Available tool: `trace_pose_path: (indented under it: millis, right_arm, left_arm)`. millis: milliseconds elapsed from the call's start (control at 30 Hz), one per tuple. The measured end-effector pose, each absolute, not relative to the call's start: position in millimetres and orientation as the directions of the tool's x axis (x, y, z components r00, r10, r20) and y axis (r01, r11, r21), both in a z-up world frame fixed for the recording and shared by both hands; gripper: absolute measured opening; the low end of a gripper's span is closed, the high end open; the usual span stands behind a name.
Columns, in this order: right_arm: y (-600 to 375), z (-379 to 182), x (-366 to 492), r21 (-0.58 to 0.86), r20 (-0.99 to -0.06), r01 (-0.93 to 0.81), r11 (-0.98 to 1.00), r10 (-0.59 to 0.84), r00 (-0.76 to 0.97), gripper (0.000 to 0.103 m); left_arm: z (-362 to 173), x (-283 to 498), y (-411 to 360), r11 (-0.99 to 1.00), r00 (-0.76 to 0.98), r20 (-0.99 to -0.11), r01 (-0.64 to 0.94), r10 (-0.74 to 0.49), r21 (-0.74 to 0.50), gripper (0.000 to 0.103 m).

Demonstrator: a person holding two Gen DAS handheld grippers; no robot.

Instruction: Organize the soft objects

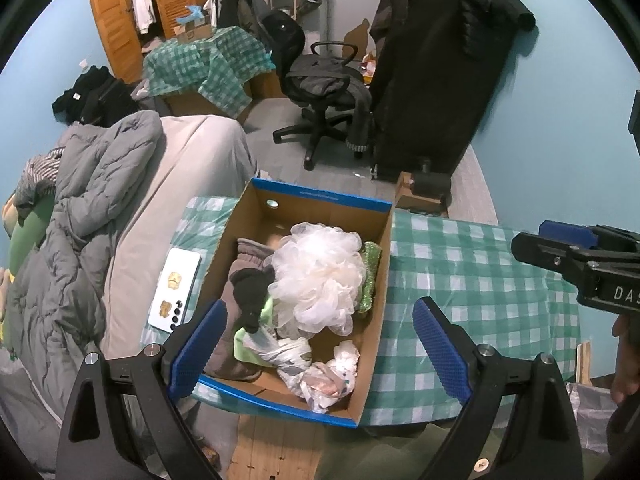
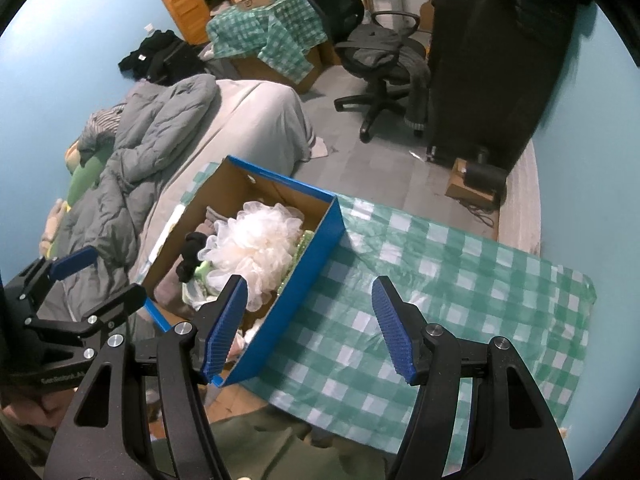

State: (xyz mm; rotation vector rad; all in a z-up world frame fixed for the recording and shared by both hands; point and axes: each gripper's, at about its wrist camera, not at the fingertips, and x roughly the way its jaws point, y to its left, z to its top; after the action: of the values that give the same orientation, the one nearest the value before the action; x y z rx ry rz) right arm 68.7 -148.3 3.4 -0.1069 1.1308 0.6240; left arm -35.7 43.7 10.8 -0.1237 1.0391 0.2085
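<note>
Soft things are piled in a cardboard box (image 1: 362, 364) on the checked tablecloth (image 1: 472, 264): a white bath pouf (image 1: 320, 276), a black sock (image 1: 250, 296), a green cloth (image 1: 370, 280) and crumpled bags (image 1: 320, 376). In the left wrist view the box's long axis runs from lower centre to upper centre. The left gripper (image 1: 320, 344) is spread wide and empty above it; the right gripper (image 2: 310, 330) is parted and empty. A white phone (image 1: 174, 290) beside the box is seen only in the left view; the blue outer side (image 2: 296, 292) only in the right.

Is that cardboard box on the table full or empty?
Roughly full: the box holds a white bath pouf, dark socks and crumpled plastic bags, piled near its rim.
</note>
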Motion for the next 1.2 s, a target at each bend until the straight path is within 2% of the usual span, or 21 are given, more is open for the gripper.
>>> trace_pose_path:
  millis: [1200]
  right_arm:
    - [-158.8, 6.8, 65.6, 0.246, -0.862, -0.510, 0.824, 0.426, 0.273, 0.065]
  left_arm:
    - [12.0, -41.0, 29.9, 0.972, 0.471, -0.874, -0.236, 0.116, 0.002, 0.095]
